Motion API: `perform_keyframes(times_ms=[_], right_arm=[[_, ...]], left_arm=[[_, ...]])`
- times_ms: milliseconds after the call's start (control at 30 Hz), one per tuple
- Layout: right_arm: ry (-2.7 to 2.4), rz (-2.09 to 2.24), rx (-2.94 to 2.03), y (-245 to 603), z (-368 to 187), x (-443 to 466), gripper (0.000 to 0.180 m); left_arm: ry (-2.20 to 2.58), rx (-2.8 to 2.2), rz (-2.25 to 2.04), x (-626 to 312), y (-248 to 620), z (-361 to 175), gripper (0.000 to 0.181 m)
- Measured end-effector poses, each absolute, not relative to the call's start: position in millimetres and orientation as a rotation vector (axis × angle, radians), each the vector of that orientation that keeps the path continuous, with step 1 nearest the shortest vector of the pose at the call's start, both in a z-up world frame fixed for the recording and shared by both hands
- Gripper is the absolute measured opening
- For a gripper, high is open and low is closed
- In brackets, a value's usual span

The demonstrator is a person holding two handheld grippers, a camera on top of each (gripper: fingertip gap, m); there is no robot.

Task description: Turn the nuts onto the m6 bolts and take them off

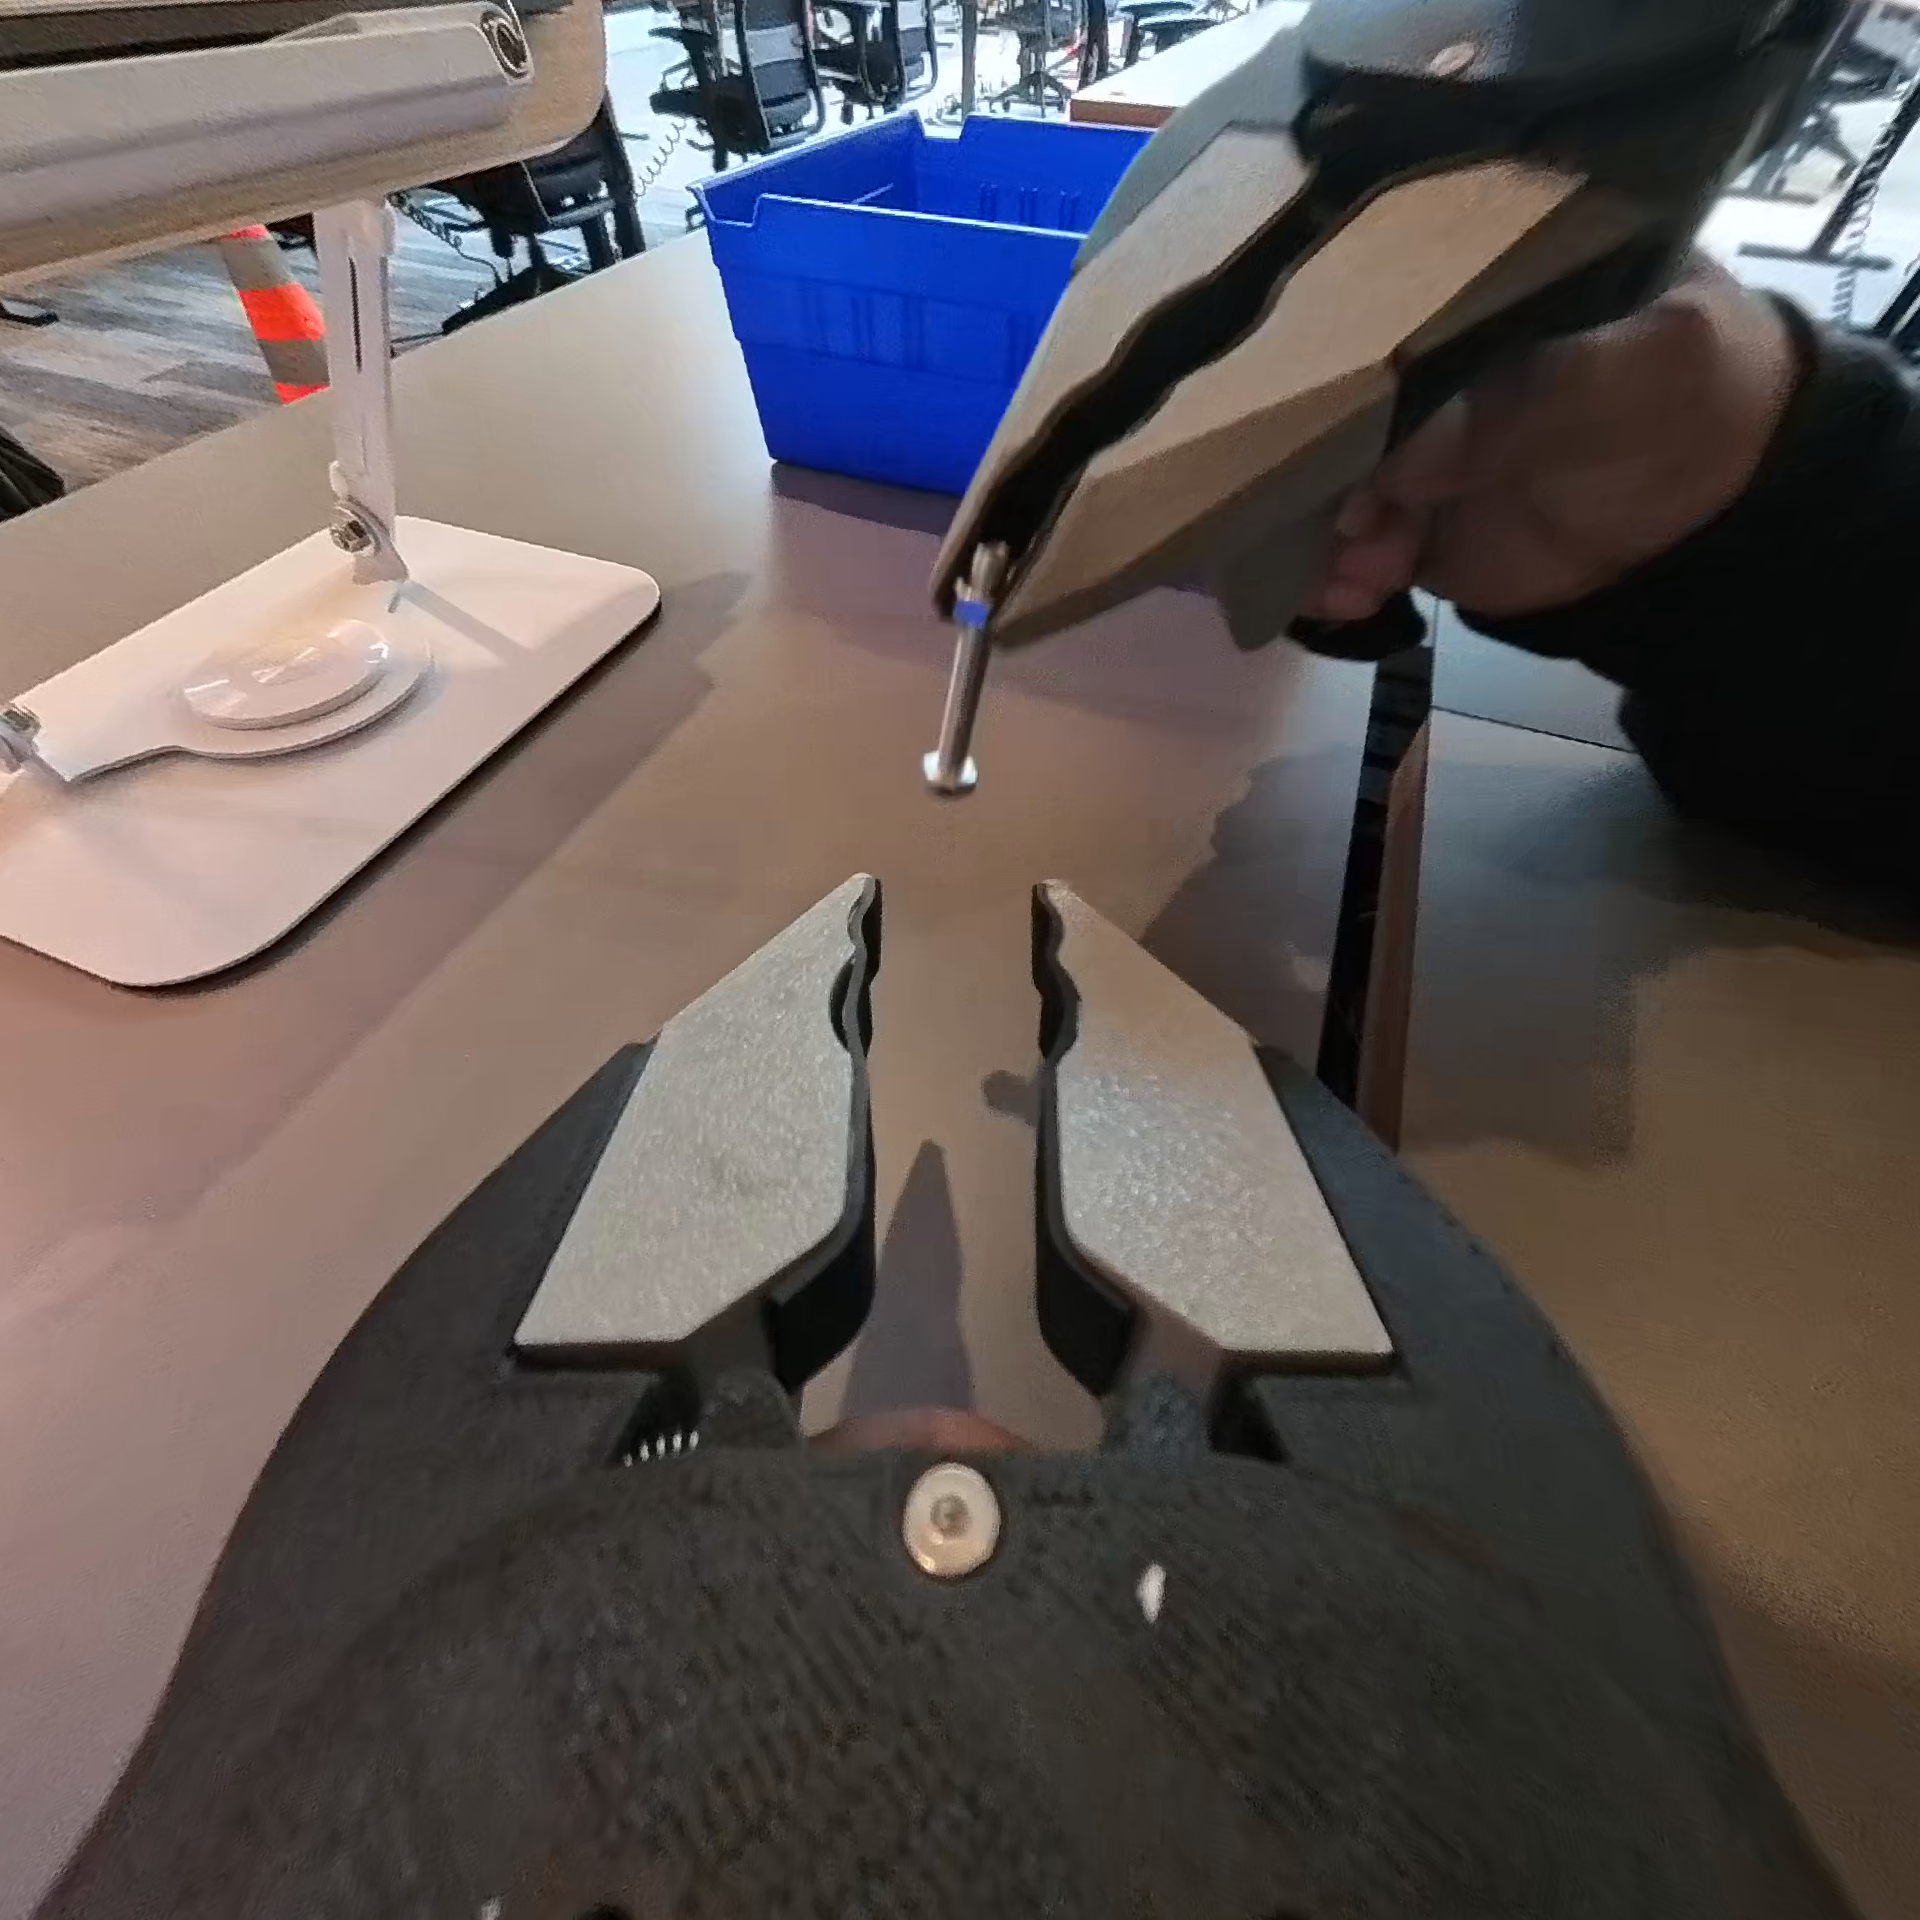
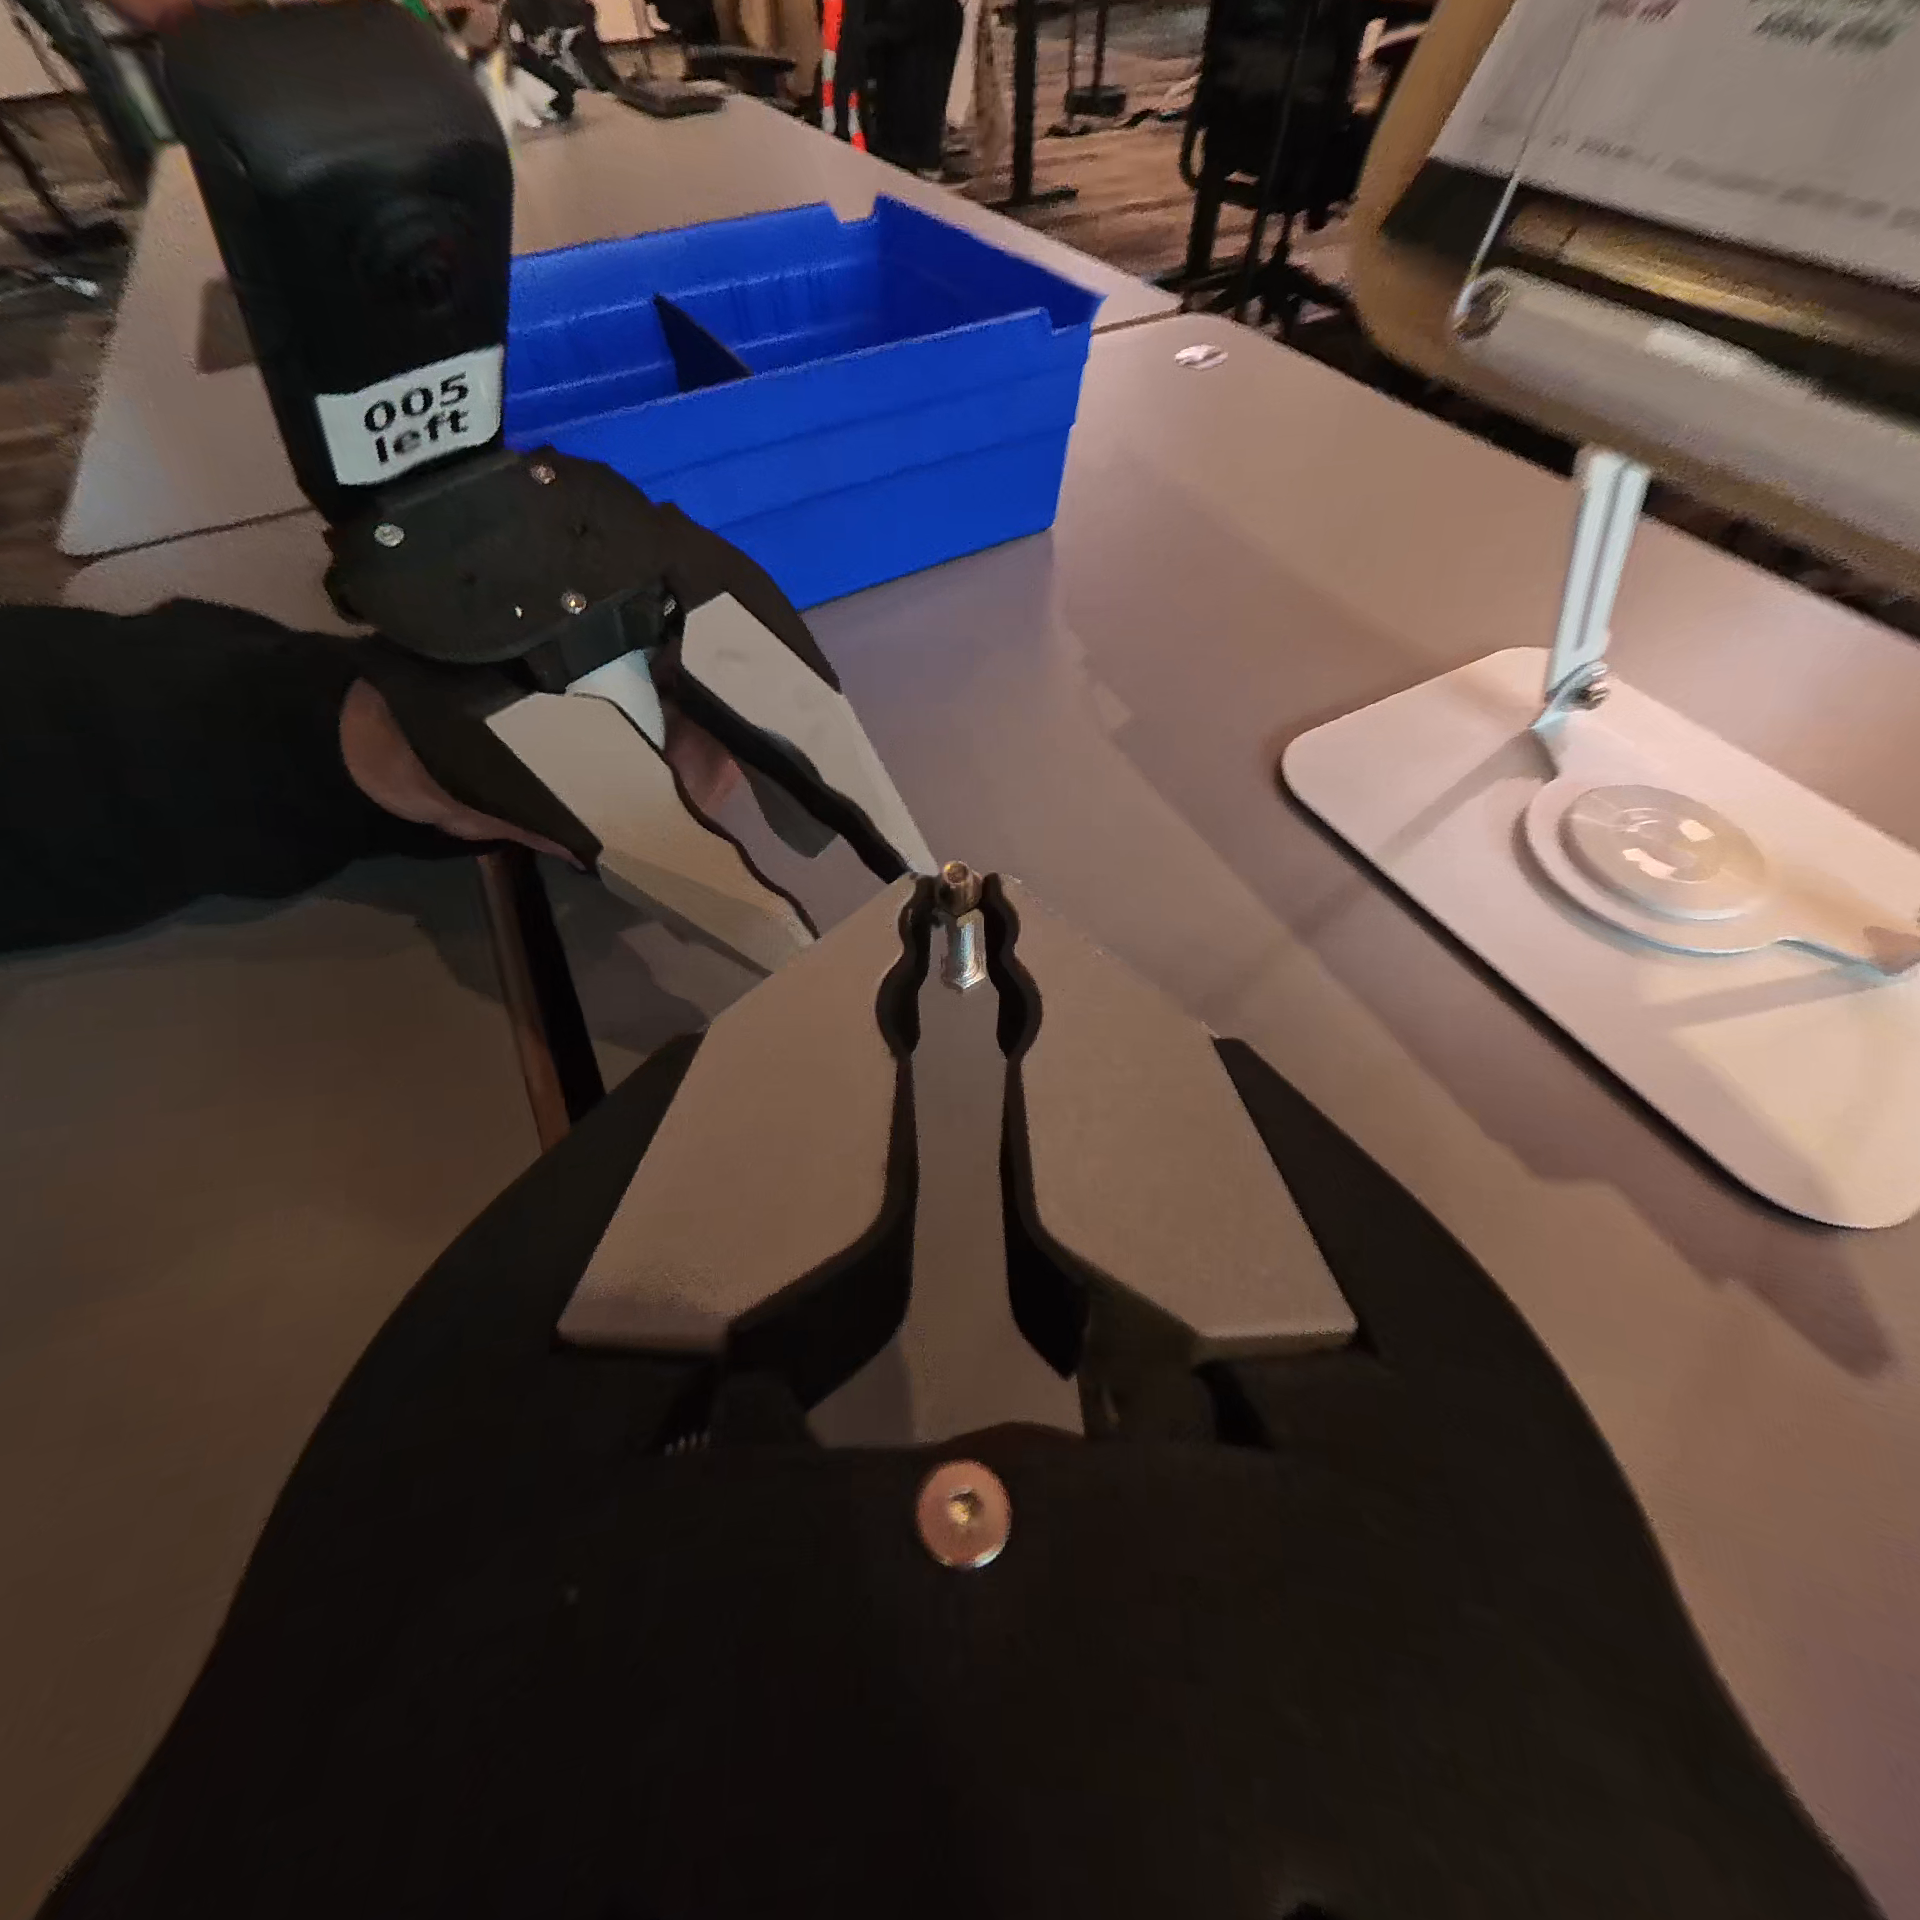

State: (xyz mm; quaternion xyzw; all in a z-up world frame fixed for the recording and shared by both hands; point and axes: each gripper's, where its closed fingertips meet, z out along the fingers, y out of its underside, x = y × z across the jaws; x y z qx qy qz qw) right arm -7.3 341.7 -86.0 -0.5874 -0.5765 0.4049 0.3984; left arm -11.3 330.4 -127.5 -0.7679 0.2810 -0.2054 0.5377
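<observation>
A bolt [image 1: 961, 691] is being clamped at the tips of the right gripper [image 1: 971, 592], held up in the air above the grey table [image 1: 582, 831], with its head hanging down toward the left gripper [image 1: 956, 914]; a small blue-ringed piece, probably a nut [image 1: 971, 615], is being pinched just at the fingertips, though this cannot be told for certain. The left gripper's fingers [image 1: 727, 1122] are being held apart with nothing between them, just short of the bolt head. The grip is being made on a very short length at the extreme tips, so the bolt is likely being left free to pivot or slip if it is pushed sideways by the approaching gripper. If the left fingers are closed off-centre, the head could be missed and the bolt knocked loose onto the table, well short of the blue bin [image 1: 914, 301]. Cross-threading is also being risked if the two tools are not being kept in line during turning.
</observation>
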Motion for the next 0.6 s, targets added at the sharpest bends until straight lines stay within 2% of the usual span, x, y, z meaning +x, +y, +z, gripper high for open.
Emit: perform_keyframes(times_ms=[167,367,467,600], right_arm=[[-1.359,0.885,-1.443,343.7,-31.2,26.3,0.006],[-1.169,0.631,-1.538,392.3,38.1,135.0,0.007],[-1.06,0.545,-1.679,429.4,30.6,193.3,0.007],[-0.954,0.489,-1.895,473.6,-20.3,243.1,0.007]], left_arm=[[0.673,-1.834,-0.47,-11.1,331.1,-129.0,0.024],[0.677,-1.84,-0.467,-10.4,330.3,-129.8,0.022],[0.682,-1.845,-0.469,-9.2,329.6,-130.7,0.021],[0.69,-1.856,-0.472,-7.4,328.5,-132.5,0.021]])
